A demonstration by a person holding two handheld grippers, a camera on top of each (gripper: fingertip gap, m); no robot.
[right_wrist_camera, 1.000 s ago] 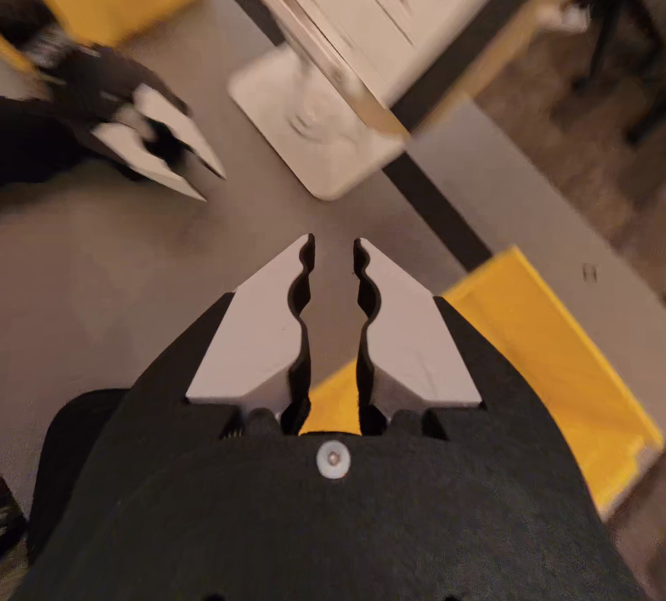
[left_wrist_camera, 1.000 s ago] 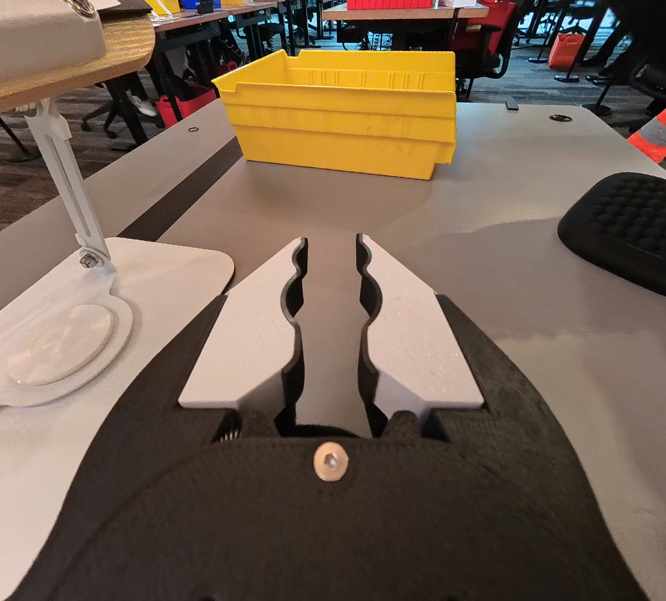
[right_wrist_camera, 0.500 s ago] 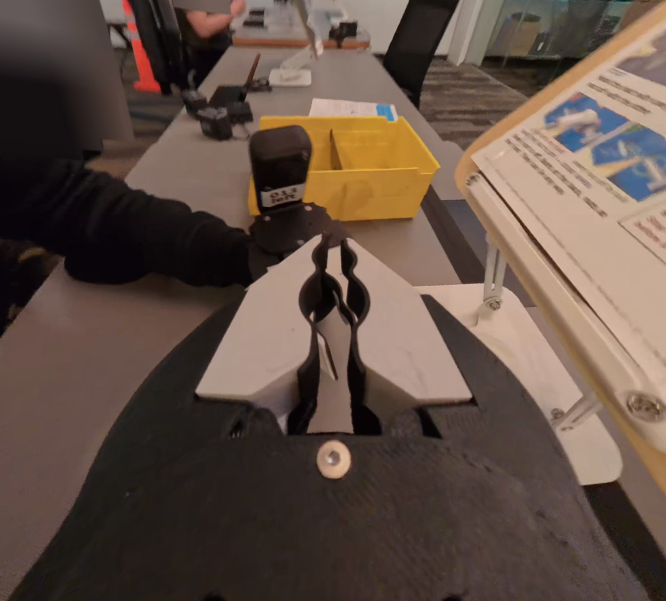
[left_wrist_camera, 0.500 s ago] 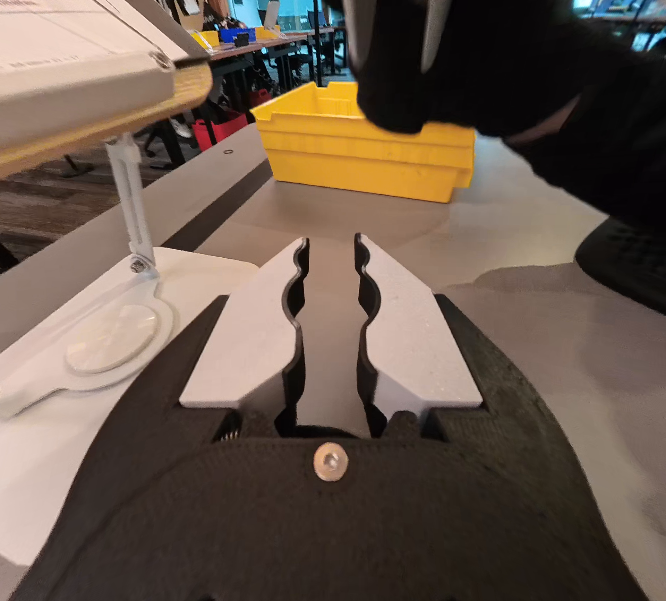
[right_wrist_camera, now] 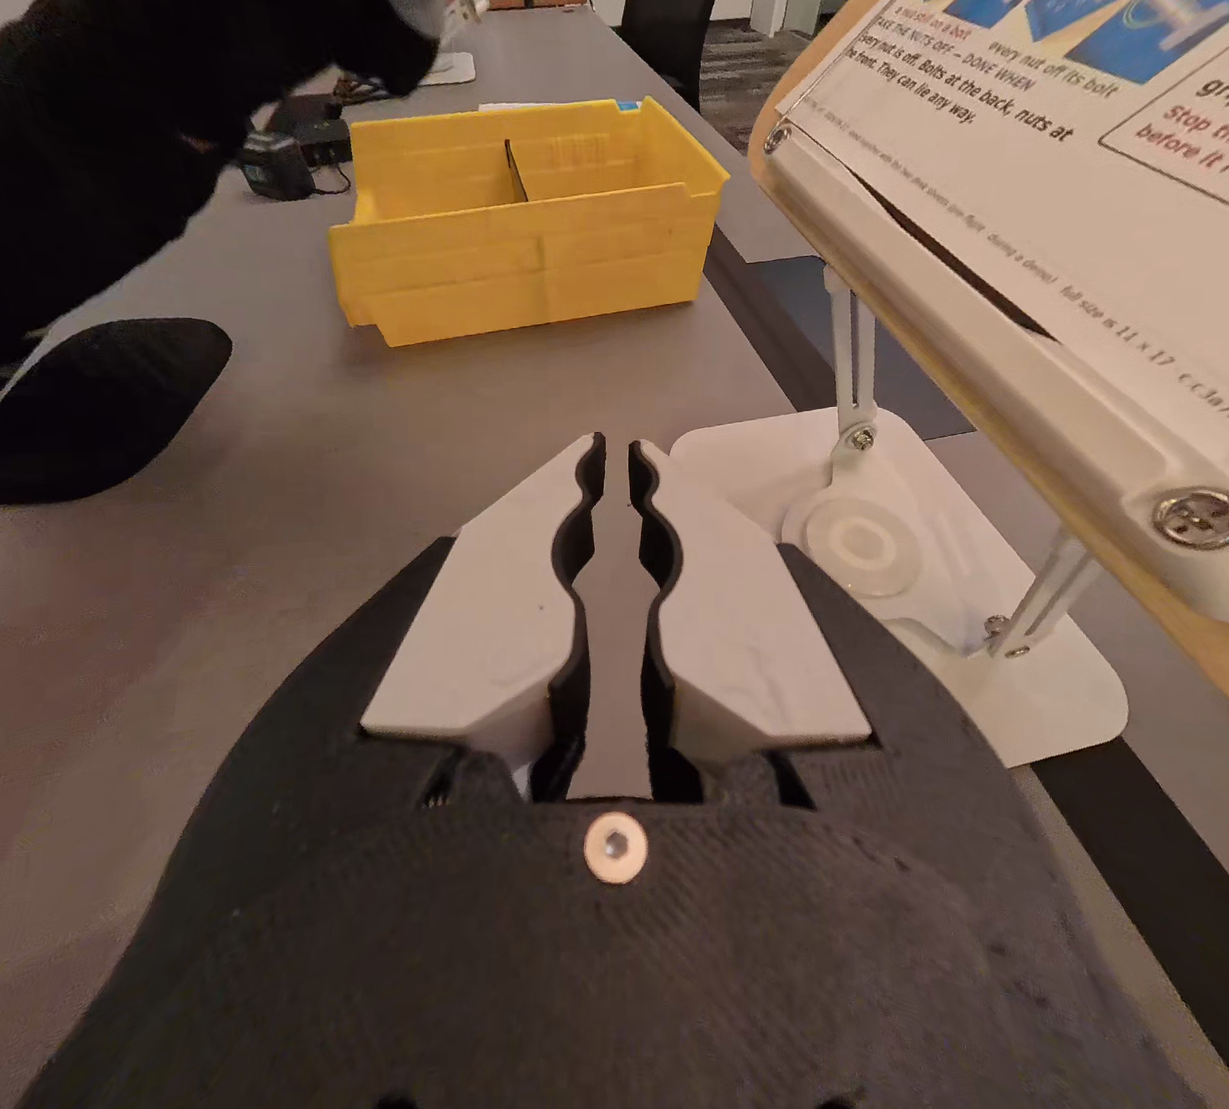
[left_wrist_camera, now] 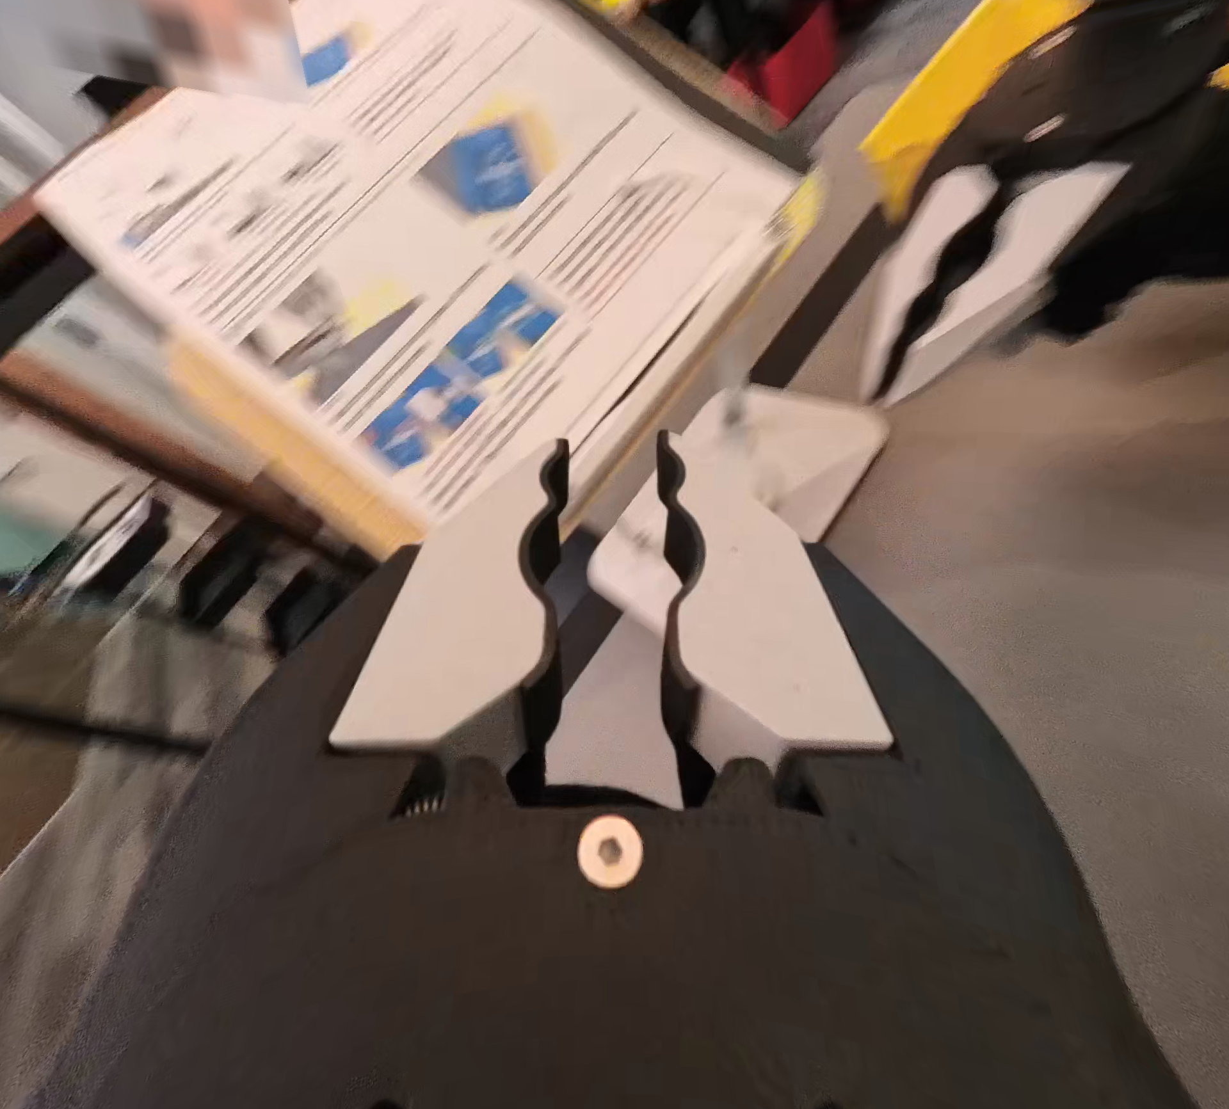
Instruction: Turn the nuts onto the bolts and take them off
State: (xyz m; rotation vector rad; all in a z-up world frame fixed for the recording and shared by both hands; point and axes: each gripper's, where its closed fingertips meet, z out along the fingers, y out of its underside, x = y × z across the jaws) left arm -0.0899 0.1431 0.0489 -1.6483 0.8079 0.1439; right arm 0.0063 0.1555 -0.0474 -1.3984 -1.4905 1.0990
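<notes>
Both wrist views, at the outset of the nut-and-bolt task. The right claw (right_wrist_camera: 617,452) hovers low over the grey tabletop (right_wrist_camera: 372,445), its two white fingers parted by a narrow gap and grasping nothing. The left claw (left_wrist_camera: 612,452) is likewise released and empty; its view is heavily smeared by motion and looks across an instruction sheet (left_wrist_camera: 425,213) on a tilted white stand (left_wrist_camera: 798,452).

In the right wrist view the same stand's base (right_wrist_camera: 931,578) lies just right of the right claw's tips, and the sheet (right_wrist_camera: 1037,100) overhangs it. Farther along the tabletop stands a yellow bin (right_wrist_camera: 525,239), split by a dark divider (right_wrist_camera: 513,169) into two compartments. No nut or bolt shows in either view; they presumably lie in the bin, below the near wall, though this cannot be confirmed. A black-gloved hand (right_wrist_camera: 173,13) carries the left claw aloft at upper left, and a black textured pad (right_wrist_camera: 100,405) rests on the tabletop at left.

Step in hand, as judged: approach, before any pickup. The next move would call for bringing both claws over the bin, looking into its compartments, and taking a bolt in one claw and a nut in the other, with the fingers opened wide enough to admit each part.
</notes>
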